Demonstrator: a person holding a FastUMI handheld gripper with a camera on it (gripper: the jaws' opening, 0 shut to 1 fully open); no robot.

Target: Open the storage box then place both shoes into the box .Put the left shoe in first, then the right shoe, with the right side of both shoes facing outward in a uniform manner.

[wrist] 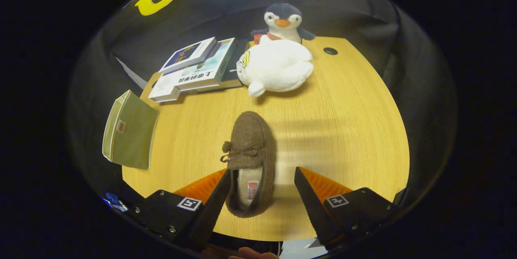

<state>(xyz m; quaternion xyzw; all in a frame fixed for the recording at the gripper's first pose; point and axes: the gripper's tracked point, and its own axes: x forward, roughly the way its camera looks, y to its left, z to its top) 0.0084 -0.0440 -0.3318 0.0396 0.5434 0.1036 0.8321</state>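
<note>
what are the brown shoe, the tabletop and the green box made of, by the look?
Brown shoe, between the open fingers of the hand-held gripper: fuzzy felt or wool-like upper, matte, with a pale fleecy lining. Table: light wood or wood-look laminate, with visible straight grain and a slight sheen. Green storage box: looks like fabric over stiff panels, matte; hard to confirm.

One brown felt shoe [250, 158] lies flat on its sole between my gripper's [262, 178] spread fingers, closer to the left one, whose tip sits right at the edge of the shoe's opening; whether it touches I cannot tell. The toe points straight away from me and the heel sits nearest me. A small bow with a pompom crosses the top, and the pale lining shows a little label inside. The storage box [130, 130], olive green fabric with a small patch, stands off beyond my left finger, well apart from the shoe.
</note>
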